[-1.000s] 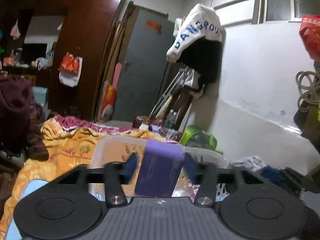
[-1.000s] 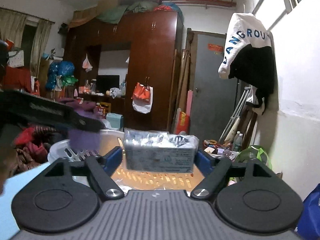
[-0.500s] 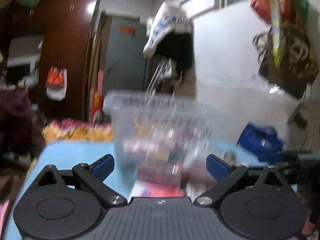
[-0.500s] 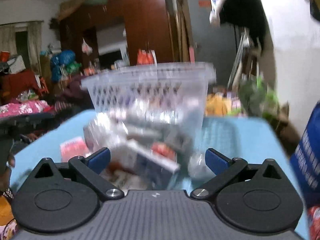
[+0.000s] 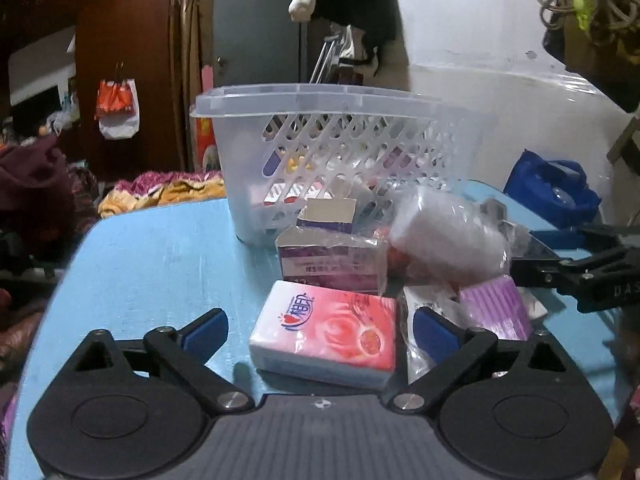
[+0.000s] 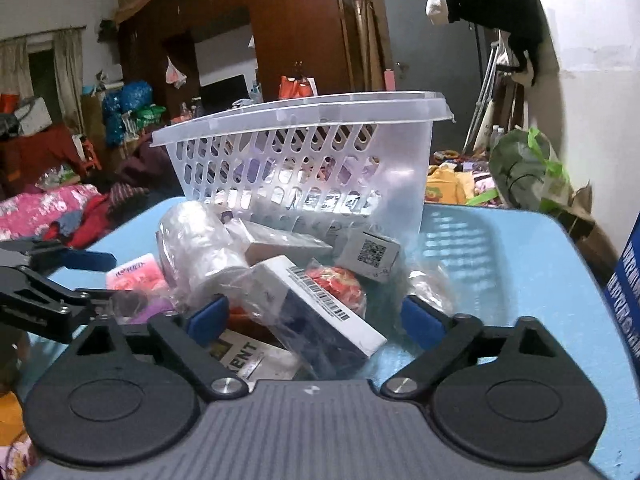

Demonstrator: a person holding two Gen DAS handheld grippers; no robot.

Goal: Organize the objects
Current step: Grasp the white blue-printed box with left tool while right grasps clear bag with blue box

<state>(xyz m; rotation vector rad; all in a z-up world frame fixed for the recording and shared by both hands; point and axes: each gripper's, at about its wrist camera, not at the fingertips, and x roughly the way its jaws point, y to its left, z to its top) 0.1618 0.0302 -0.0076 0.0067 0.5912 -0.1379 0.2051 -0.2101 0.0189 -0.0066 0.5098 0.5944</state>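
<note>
Blue-padded, the left gripper [image 5: 320, 330] stands open around the red tissue pack [image 5: 326, 338]. The right gripper [image 6: 314, 314] is open too, over a barcoded box [image 6: 320, 308]. Behind the pile stands the clear basket [image 5: 340, 152], on the blue table [image 5: 160, 264].

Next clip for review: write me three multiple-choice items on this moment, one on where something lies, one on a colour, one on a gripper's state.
1. Where does the red tissue pack lie?
A. inside the basket
B. on the table between the left gripper's fingers
C. on the floor

2. What colour is the table top?
A. light blue
B. brown
C. white

3. How is the right gripper?
A. shut on a box
B. out of view
C. open, holding nothing

Answers:
1 B: the pack rests on the table, in front of the basket, within the left gripper.
2 A: bare surface is light blue.
3 C: its jaws stand apart over the pile.
</note>
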